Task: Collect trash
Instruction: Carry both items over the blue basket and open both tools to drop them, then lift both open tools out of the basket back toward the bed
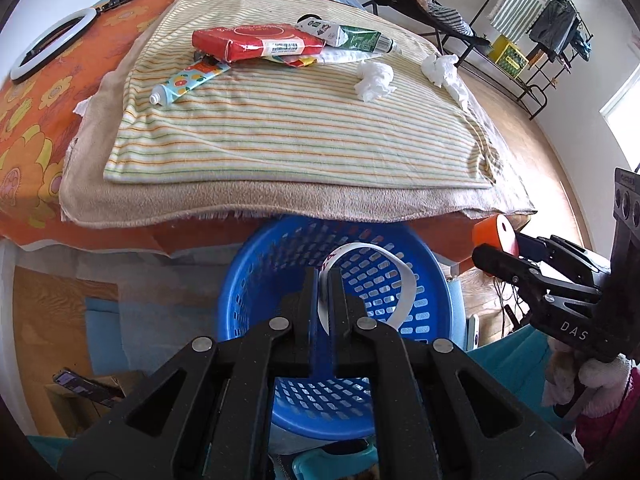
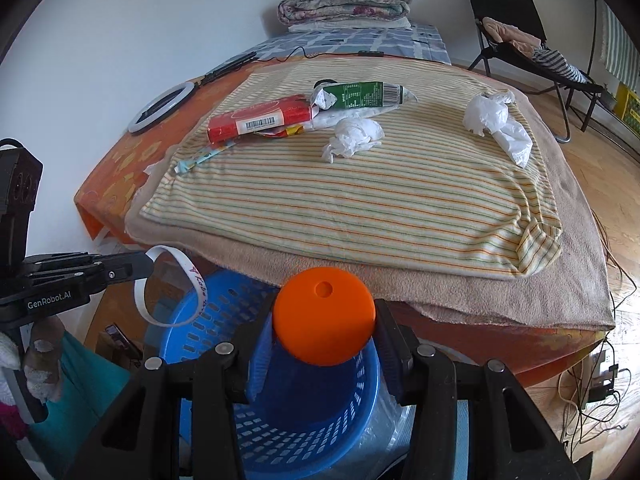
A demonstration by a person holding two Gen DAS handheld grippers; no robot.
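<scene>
Our left claw angled down over the blue basket, pinched shut on a curled white paper strip, our right claw beside it, clamping an orange roll, flat end facing us

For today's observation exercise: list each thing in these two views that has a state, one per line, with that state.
left gripper: shut on a white paper strip, above the basket.
right gripper: shut on an orange disc.
blue basket: upright on the floor, bottom looks bare.
crumpled tissues: lying loose on the striped towel.
red packet: lying flat.
green carton: on its side, squashed.
tube: lying down, capped.
</scene>
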